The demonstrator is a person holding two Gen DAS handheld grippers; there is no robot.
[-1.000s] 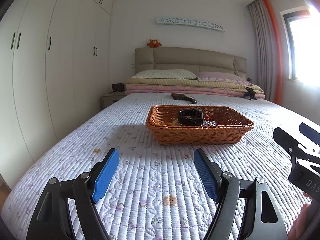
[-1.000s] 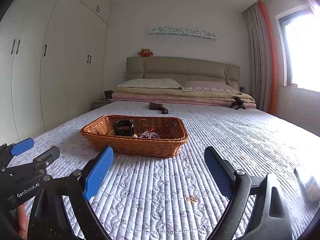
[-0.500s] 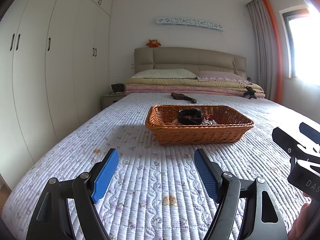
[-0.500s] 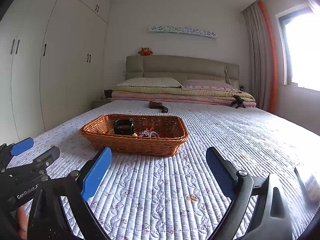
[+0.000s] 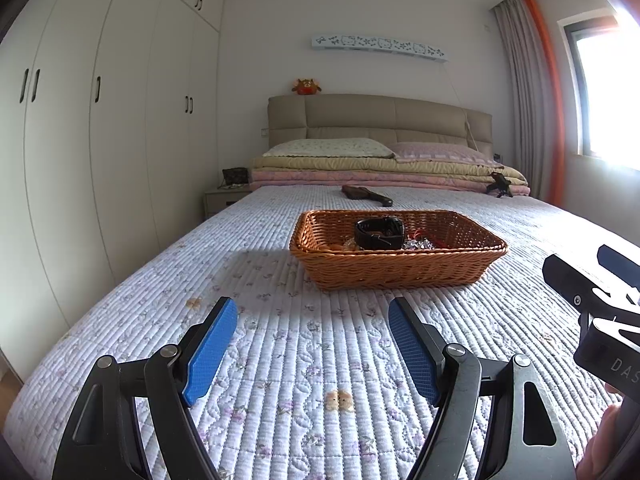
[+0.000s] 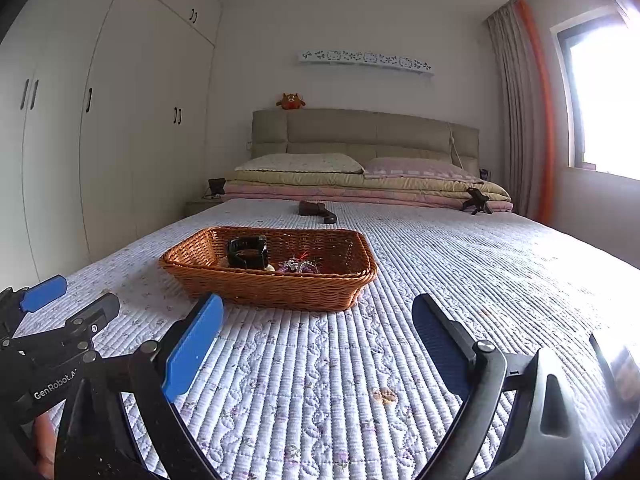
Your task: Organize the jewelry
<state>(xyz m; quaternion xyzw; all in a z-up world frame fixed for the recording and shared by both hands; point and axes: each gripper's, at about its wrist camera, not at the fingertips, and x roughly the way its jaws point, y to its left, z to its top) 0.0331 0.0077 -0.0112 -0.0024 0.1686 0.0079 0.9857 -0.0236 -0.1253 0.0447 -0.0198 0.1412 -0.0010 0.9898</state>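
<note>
A brown wicker basket (image 5: pixel 400 270) (image 6: pixel 276 290) sits in the middle of the quilted bed. Inside it lie a black watch (image 5: pixel 379 233) (image 6: pixel 247 253) and a heap of beaded, sparkly jewelry (image 5: pixel 418 243) (image 6: pixel 298 266). My left gripper (image 5: pixel 311 312) hovers over the quilt short of the basket, open, nothing between its blue pads. My right gripper (image 6: pixel 318 306) is likewise open and empty, just before the basket's near rim. Each gripper shows at the edge of the other's view.
A dark brown object (image 5: pixel 366 194) lies on the quilt beyond the basket. A small black tripod-like thing (image 5: pixel 499 183) stands by the folded blankets and pillows (image 5: pixel 384 164). White wardrobes (image 5: pixel 100 128) line the left; a nightstand (image 5: pixel 224 198) and curtained window (image 5: pixel 608 92) flank the bed.
</note>
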